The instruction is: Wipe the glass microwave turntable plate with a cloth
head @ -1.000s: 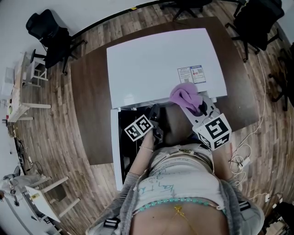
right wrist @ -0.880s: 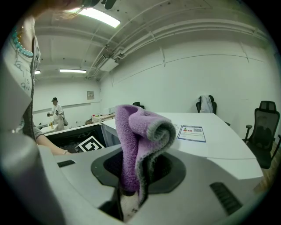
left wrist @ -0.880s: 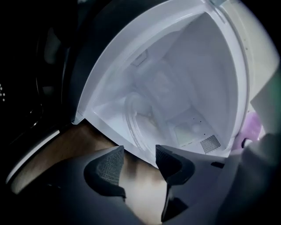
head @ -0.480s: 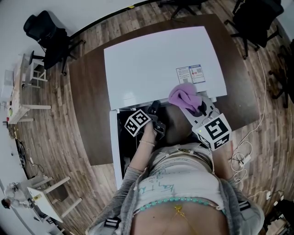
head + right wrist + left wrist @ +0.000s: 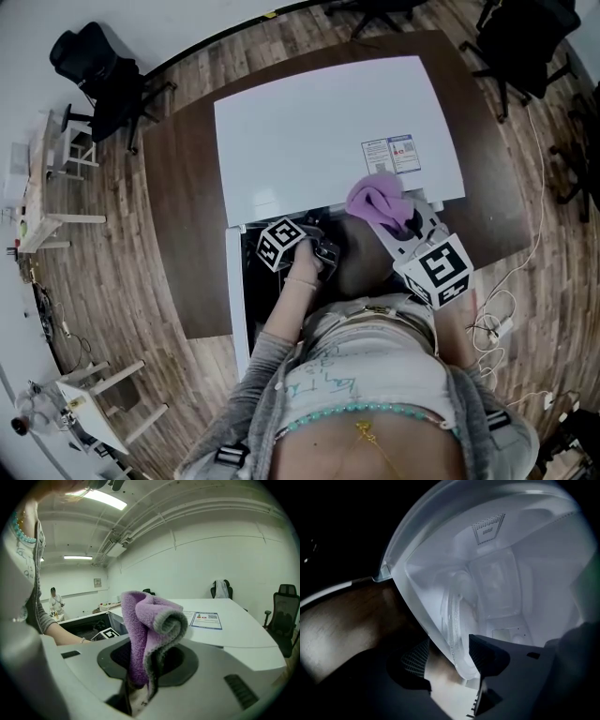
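The white microwave (image 5: 328, 131) stands on a brown table with its door (image 5: 234, 300) swung open. My left gripper (image 5: 322, 246) reaches into the cavity. In the left gripper view the glass turntable plate (image 5: 457, 616) appears on edge, its rim between the gripper's (image 5: 447, 651) jaws. Those jaws have just been opening; the left pad (image 5: 415, 654) stands clear of the rim. My right gripper (image 5: 408, 225) hovers over the microwave's front right corner, shut on a folded purple cloth (image 5: 380, 199) (image 5: 150, 630).
The brown table (image 5: 183, 216) extends left of the microwave. Black office chairs (image 5: 103, 75) (image 5: 525, 47) stand at the back left and back right. Cables (image 5: 492, 319) lie on the wooden floor at right. A printed label (image 5: 392, 152) sits on the microwave top.
My left gripper has pushed further into the microwave opening and rolled, its marker cube now higher in the head view. The right gripper and cloth have stayed put.
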